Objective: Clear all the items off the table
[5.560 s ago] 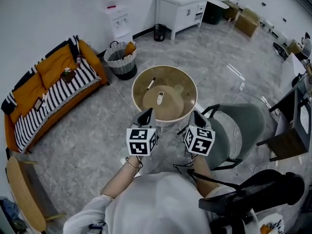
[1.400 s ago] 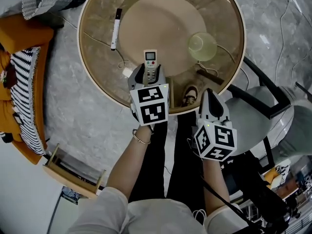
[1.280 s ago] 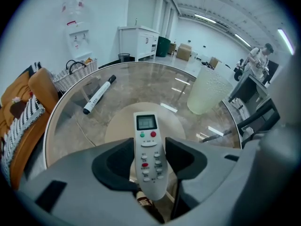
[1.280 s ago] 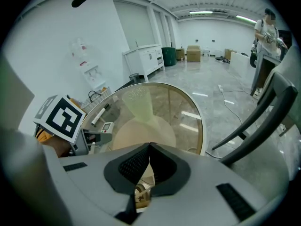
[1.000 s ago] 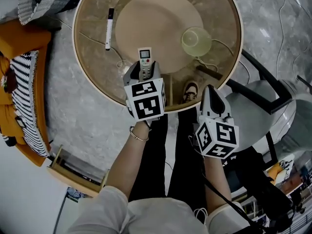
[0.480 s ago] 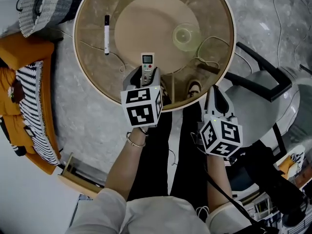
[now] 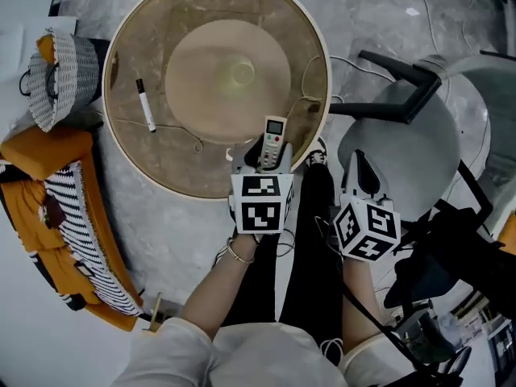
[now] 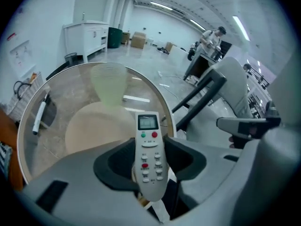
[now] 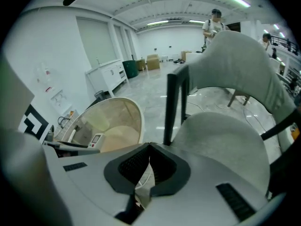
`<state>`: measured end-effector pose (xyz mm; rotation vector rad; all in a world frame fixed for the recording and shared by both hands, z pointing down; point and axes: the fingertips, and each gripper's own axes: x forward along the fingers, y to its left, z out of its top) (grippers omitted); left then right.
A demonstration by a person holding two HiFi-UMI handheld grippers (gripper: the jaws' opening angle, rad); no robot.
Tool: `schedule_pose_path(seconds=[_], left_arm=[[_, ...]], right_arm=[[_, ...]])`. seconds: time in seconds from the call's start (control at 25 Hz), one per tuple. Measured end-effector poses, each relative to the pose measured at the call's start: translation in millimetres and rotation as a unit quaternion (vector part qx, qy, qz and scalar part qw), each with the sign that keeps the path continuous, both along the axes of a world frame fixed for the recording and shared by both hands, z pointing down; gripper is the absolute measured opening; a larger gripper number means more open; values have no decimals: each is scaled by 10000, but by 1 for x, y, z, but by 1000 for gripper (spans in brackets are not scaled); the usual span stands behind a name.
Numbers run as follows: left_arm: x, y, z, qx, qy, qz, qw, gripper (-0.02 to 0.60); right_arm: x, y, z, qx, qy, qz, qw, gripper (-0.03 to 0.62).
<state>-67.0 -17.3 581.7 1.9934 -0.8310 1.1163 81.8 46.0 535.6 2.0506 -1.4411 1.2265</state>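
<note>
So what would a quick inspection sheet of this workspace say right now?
Surface: round glass table, pale rim, a lower shelf showing through it.
Job's things: remote held at the near edge; marker and pale green cup on the glass.
Clutter: nothing seen.
Grippers: left gripper shut on the remote; right gripper shut, empty, beside the table.
Cables: thin cable showing through the glass.
Surroundings: grey chair, basket, orange sofa.
</note>
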Motion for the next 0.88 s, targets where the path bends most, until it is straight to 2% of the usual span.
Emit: schedule_pose_path(seconds=[0.2,0.44,0.72,0.88], left_arm=[[62,31,0,-11,43,719,9974,199],[129,63,-2,92,86,1529,9882,199],[200,110,6,94,-7,2014,9795,199],[238,114,8,193,6,2058,9784,199]], right_arm=[[56,44,3,-110,55,725,9973,25],[102,91,6,-58,38,1424,9898,25],[155,121,12,89,-68,1646,9863,25],[180,128,15,132,-67,1578,9874,25]])
